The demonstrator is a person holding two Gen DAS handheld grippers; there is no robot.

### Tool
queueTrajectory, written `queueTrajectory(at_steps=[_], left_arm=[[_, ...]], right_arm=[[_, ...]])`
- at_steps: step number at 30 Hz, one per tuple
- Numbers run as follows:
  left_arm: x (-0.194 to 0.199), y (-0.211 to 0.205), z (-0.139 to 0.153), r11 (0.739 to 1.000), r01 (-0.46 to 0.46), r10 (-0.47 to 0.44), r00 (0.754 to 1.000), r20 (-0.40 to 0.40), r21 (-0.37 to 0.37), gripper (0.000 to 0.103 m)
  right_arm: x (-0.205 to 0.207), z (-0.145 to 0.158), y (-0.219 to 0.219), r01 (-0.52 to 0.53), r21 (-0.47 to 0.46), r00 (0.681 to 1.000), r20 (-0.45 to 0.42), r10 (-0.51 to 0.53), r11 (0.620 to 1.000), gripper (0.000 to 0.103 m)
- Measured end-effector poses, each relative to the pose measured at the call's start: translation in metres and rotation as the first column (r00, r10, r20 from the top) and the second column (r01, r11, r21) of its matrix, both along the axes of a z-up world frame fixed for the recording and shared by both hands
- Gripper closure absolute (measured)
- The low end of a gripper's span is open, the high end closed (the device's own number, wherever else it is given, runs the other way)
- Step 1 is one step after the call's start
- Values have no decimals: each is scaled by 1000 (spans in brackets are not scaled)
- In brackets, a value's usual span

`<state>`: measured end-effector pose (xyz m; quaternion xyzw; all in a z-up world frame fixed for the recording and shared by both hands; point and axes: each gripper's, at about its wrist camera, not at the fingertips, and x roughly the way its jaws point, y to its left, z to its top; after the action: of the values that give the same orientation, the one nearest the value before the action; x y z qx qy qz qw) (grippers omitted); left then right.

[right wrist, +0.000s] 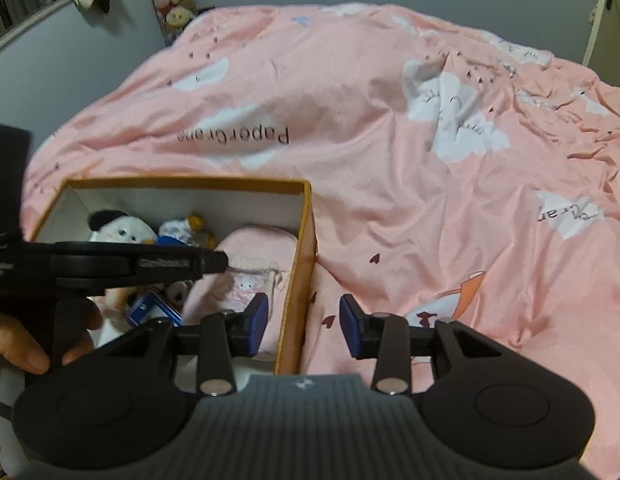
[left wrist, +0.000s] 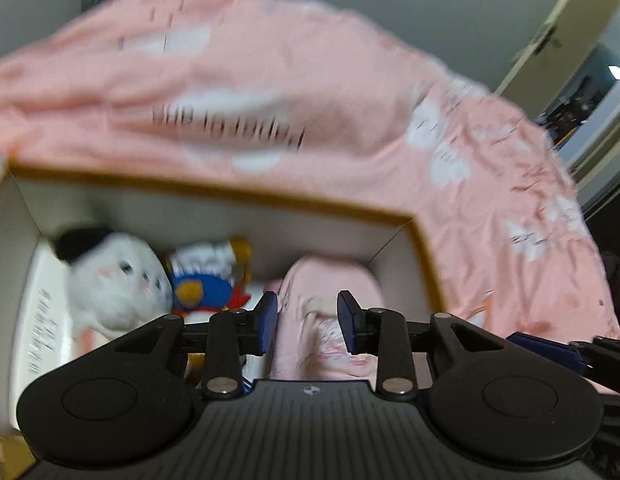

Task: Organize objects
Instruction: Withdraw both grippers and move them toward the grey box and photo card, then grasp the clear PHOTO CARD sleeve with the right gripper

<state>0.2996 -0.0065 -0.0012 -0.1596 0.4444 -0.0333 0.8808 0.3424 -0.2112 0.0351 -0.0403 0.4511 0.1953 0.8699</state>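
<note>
An open cardboard box (right wrist: 306, 216) with an orange-brown rim and white inner walls sits on a bed covered by a pink duvet (right wrist: 349, 92) printed with white clouds and the words "PaperCrane".

Inside the box, at the far left, lies a white plush toy (left wrist: 118, 280) with a black cap and pink cheeks. Just right of it is a blue, white and yellow duck plush (left wrist: 206, 276). A folded pink cloth (left wrist: 321, 308) fills the right side of the box, against its right wall. In the right wrist view a small blue-and-white box (right wrist: 152, 310) shows on the near side of the box.

The left gripper (left wrist: 307, 316) hangs over the box above the pink cloth, its blue-padded fingers spread apart and holding nothing.

The right gripper (right wrist: 304, 324) hovers over the box's near right wall, fingers spread wide and empty, one finger over the cloth and the other over the duvet. The left wrist view is blurred.
</note>
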Motion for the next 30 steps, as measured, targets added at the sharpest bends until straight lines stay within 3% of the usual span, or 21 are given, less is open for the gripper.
queueTrajectory(at_steps=[5,9,15,18,22,27,30], left_arm=[[-60,-8,52,988,135,-147,973,176,79,62],[-115,-15,72,961,233,-264,937,228,152,62],[-163,-27,45,939,335,-342,933,110,77,63],[-185,-35,19,925,368,-373,926,48,96,64],[-209,-52,-12,902,383,-389,921,-7,200,65],[-226,-60,-30,893,412,-407,911,-67,181,65],[-226,-61,-34,891,422,-414,907,-84,168,65]], right_arm=[[-52,24,-13,14,89,996,88,-21,996,59],[-105,27,-28,33,155,991,123,-53,987,59],[-176,6,-43,71,144,990,107,-87,987,59],[-201,-18,-47,89,120,994,47,-95,989,60],[-221,-55,-46,114,51,993,-51,-111,992,66],[-228,-88,-50,135,6,984,-122,-133,991,68],[-222,-97,-59,157,45,974,-174,-147,987,68]])
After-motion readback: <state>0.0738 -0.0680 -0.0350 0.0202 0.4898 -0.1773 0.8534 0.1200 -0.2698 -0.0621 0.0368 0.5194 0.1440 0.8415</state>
